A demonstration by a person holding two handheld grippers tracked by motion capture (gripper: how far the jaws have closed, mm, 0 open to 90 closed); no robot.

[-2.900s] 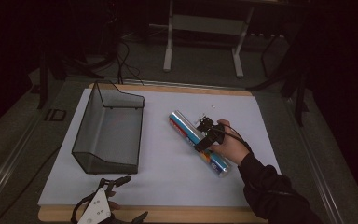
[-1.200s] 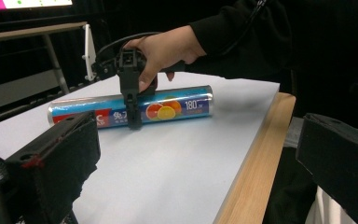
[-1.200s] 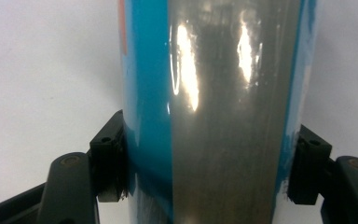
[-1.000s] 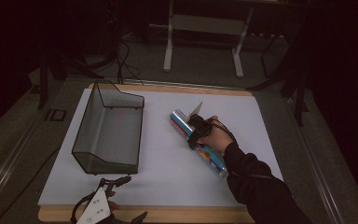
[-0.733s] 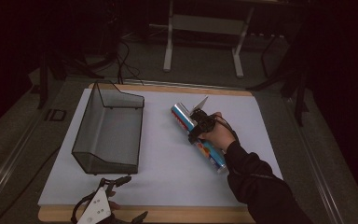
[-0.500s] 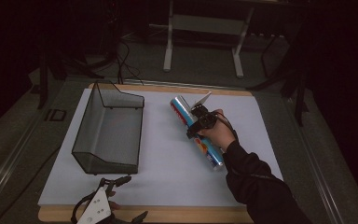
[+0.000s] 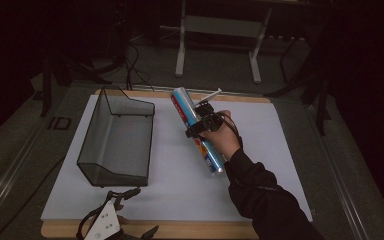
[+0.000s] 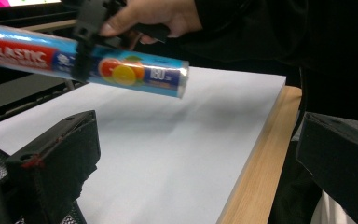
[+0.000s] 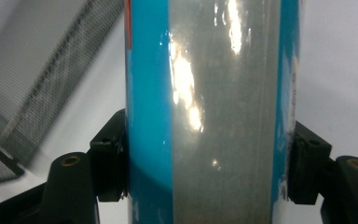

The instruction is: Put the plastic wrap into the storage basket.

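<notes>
Blue plastic-wrap roll [image 7: 198, 130] is clamped in your right gripper [image 7: 200, 122], jaws pressed on both sides of it around mid-length, and in the right gripper view you can see the pads squeezing the shiny tube [image 9: 209, 112] from left and right. You've got it lifted clear of the white sheet [image 7: 280, 150]; in the left gripper view the roll [image 8: 121, 70] hangs in the air over the paper with your hand [image 8: 154, 16] above it. It's tilted, far end pointing up toward the back edge of the table, near end down by your wrist. Wire basket [image 7: 117, 137] sits just to the left of the roll, not touching it, open side up. Your left gripper [image 7: 111, 220] is parked at the front edge of the table near the basket's front corner, jaws spread wide with nothing between them, the wood edge [image 8: 261, 154] showing between them.
</notes>
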